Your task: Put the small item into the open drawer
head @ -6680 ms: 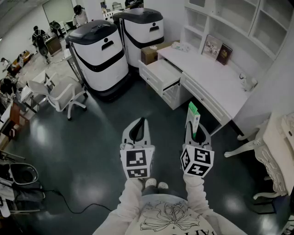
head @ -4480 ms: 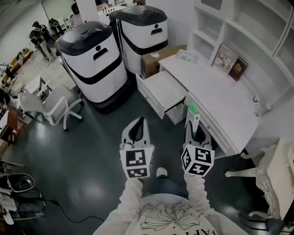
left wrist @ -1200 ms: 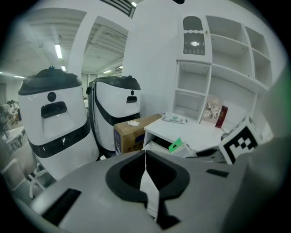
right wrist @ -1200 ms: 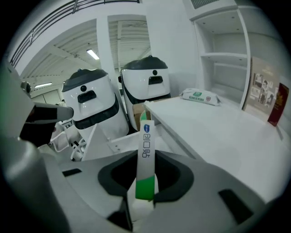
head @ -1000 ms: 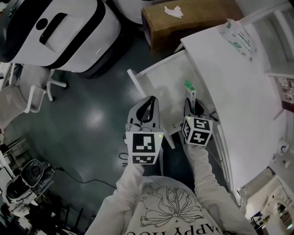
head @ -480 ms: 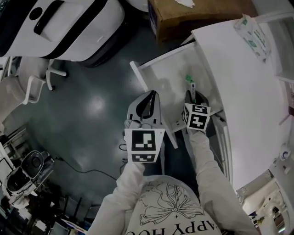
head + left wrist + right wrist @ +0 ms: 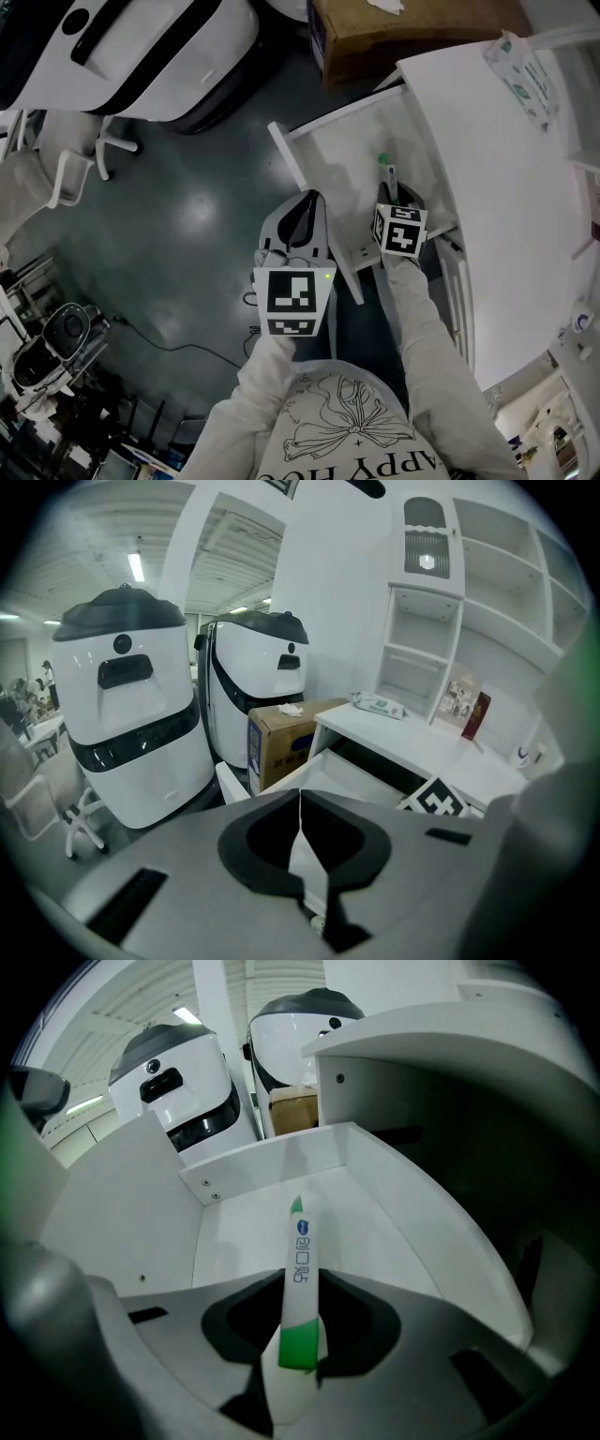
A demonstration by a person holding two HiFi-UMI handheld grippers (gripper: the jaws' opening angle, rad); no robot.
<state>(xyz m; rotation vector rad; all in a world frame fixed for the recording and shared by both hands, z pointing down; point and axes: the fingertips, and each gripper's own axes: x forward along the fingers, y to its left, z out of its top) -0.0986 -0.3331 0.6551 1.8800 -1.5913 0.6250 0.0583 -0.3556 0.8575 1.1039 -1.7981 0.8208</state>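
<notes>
One green-and-white tube (image 7: 301, 1241) sits clamped in the right gripper (image 7: 298, 1335) jaws — above the open drawer (image 7: 384, 1232). Left gripper (image 7: 301, 846) jaws meet, empty.

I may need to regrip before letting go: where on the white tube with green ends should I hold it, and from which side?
Hold the flat white tube by its wider end with the green band, pads on its flat faces, coming from the near side along its length. The right gripper is shut on it this way, tip over the open white drawer.

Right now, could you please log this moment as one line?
right gripper: shut on tube, over open drawer | left gripper: shut, empty | tube not released
</notes>
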